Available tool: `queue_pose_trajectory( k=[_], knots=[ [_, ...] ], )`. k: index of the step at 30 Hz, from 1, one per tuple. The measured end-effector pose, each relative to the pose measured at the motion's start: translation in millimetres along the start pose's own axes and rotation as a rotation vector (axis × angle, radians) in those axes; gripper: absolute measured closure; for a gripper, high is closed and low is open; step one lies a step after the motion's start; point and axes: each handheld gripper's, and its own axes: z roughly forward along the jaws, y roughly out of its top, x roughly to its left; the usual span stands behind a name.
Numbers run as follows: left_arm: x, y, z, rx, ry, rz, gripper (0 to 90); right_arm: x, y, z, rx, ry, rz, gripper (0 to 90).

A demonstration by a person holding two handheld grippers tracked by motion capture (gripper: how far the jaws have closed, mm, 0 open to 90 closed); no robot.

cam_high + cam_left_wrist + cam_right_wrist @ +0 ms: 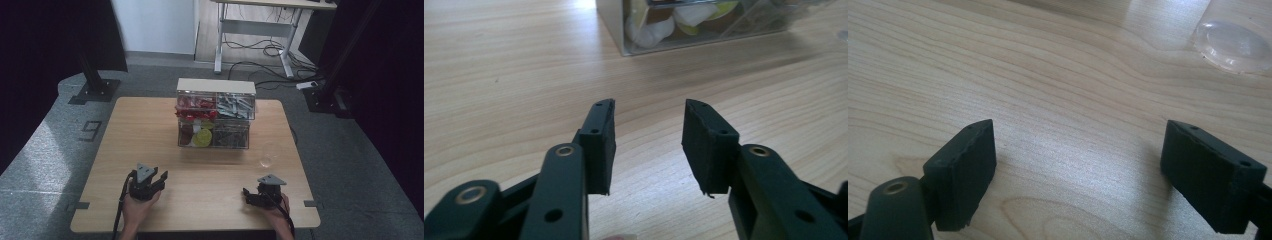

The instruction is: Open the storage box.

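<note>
**Ana:** Fingers (600,145) on the left gripper (647,145) stand partly apart, nothing but bare wood between them. Agree?

**Ben:** Yes. In the high view that left gripper (156,179) sits at the near left of the table (125,150), held in the person's left hand (137,207). Its jaws grip nothing.

**Ana:** And the right gripper (1078,165)?

**Ben:** Its pads gape wider than the left pair, again with only tabletop between them. The high view shows the right gripper (250,194) at the near right, low over the wood, in the right hand (275,212).

**Ana:** Where is the clear drawer box (215,114) from the fingers?

**Ben:** Ahead of both pairs, well apart from them, mid-table. From the left gripper view its lower corner (659,25) lies beyond the fingertips and somewhat to their right, with yellow and white pieces showing inside. Its upper left drawer holds red pieces, the upper right grey ones.

**Ana:** Anything nearer the right fingers?

**Ben:** A clear plastic cup (1233,45) lies ahead of them, off to their right, untouched. In the high view the cup (267,155) lies between the box and that gripper.
</note>
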Motion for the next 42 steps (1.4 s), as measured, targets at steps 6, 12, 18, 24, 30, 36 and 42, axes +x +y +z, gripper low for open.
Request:
queue_pose_trajectory(
  k=[6,12,18,24,30,36,42],
  knots=[
    [-1.5,2.1,-4.0,-0.012,-0.020,0.015,71.4,-0.1,0.0,0.0,0.000,0.000,0.000,14.8],
    [-7.2,7.1,-5.3,-0.030,-0.060,0.000,82.7,-0.5,0.5,0.6,0.001,-0.002,0.003,14.8],
    [-6.5,13.1,-0.5,-0.021,-0.090,-0.026,90.0,-0.5,0.7,0.8,0.000,-0.004,0.001,14.9],
    [-7.8,21.2,3.4,0.000,-0.131,-0.039,90.0,-0.5,0.8,0.8,0.000,-0.004,0.002,14.9],
    [-10.8,33.8,6.0,-0.001,-0.148,-0.021,90.0,0.1,0.4,0.4,-0.001,-0.009,0.005,15.5],
    [-13.7,47.9,0.7,-0.015,-0.170,0.000,90.0,1.8,-0.8,-1.1,-0.003,-0.021,0.015,16.9],
    [-15.1,55.6,11.0,0.008,-0.181,0.007,90.0,2.9,-1.3,-1.9,-0.008,-0.019,0.013,19.1]
  ],
)
